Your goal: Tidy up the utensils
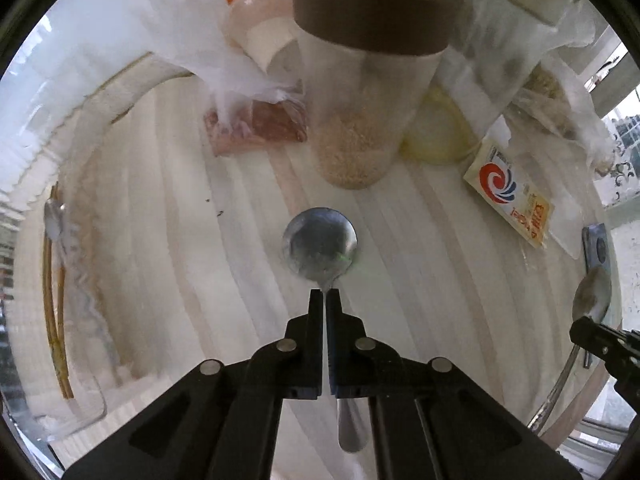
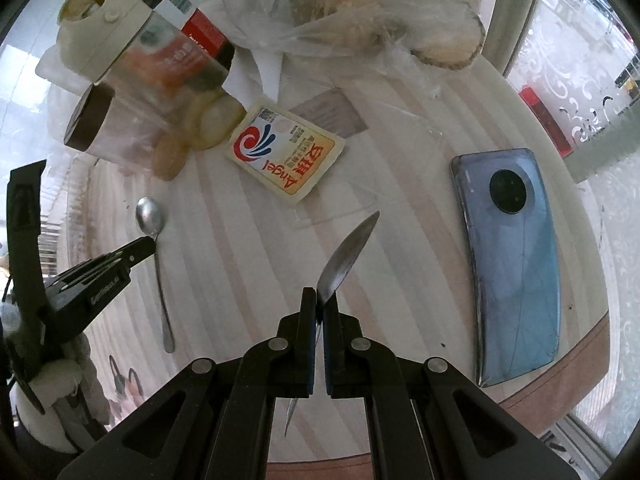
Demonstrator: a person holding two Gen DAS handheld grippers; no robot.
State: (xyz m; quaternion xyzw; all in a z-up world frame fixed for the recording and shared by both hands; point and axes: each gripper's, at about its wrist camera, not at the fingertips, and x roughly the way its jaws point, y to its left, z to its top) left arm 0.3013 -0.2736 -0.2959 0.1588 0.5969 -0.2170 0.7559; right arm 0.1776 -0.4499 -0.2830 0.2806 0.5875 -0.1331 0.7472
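My left gripper [image 1: 325,294] is shut on the neck of a metal spoon [image 1: 319,242]; its bowl points forward and its handle runs back under the jaws. In the right wrist view the same gripper [image 2: 149,243] and spoon [image 2: 149,213] show at the left, low over the table. My right gripper [image 2: 319,294] is shut on a second metal spoon [image 2: 349,254], held on edge with its bowl pointing up and right. That spoon also shows at the right edge of the left wrist view [image 1: 592,294].
On the striped round table [image 2: 224,248] stand a clear jar of grains with a brown lid [image 1: 362,92], a yellow Angel packet [image 2: 282,152], a blue phone [image 2: 512,256], plastic food bags [image 2: 360,12], more jars [image 2: 132,80] and wrapped chopsticks [image 1: 56,296].
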